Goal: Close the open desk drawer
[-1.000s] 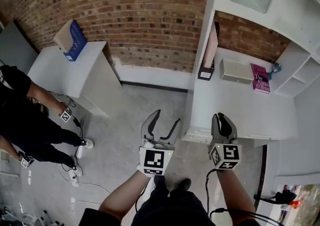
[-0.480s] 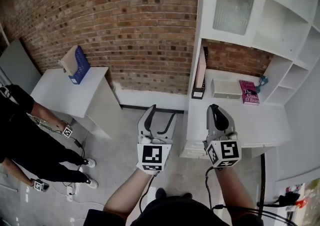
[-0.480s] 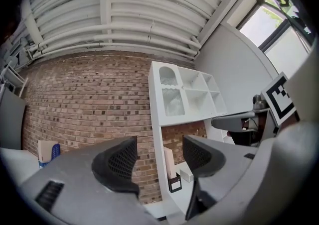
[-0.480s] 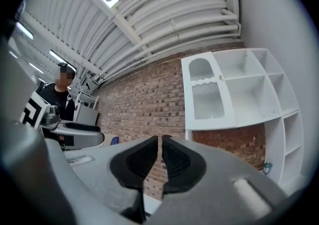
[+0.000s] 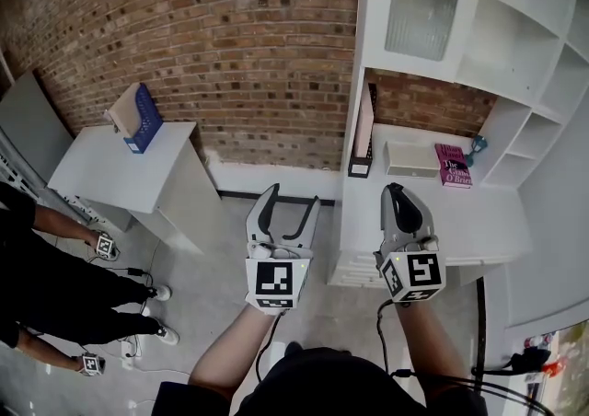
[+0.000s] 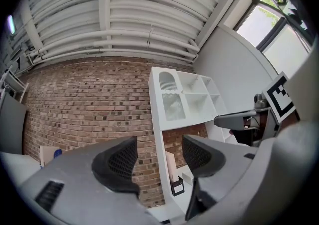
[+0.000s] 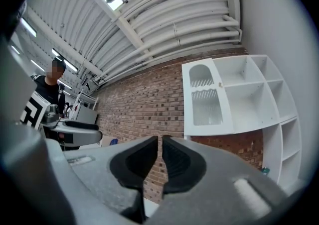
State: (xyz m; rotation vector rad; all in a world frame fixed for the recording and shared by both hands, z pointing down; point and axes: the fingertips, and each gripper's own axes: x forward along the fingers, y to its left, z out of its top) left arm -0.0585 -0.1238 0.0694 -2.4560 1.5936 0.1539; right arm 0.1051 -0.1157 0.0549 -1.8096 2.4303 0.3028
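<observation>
The white desk [image 5: 460,221] with its shelf unit [image 5: 497,46] stands against the brick wall at the right of the head view. Its front edge [image 5: 354,267] shows between my two grippers, and I cannot make out a drawer there. My left gripper [image 5: 285,207] hangs over the floor just left of the desk's corner, open and empty. In the left gripper view the left gripper [image 6: 159,162] points at the wall and shelf unit [image 6: 182,99]. My right gripper [image 5: 398,193] is above the desk's front left part, shut on nothing. The right gripper [image 7: 160,157] has its pads together.
A second white desk [image 5: 120,161] carrying a blue file box [image 5: 138,120] stands at the left. A person in black [image 5: 46,285] is by it, with cables on the floor. A magazine holder [image 5: 363,133], a white box [image 5: 409,158] and a pink book [image 5: 451,166] lie on the desk.
Both grippers have risen and tilted up, and the head view now takes in more wall and shelving. The left jaws stay apart, the right stay together.
</observation>
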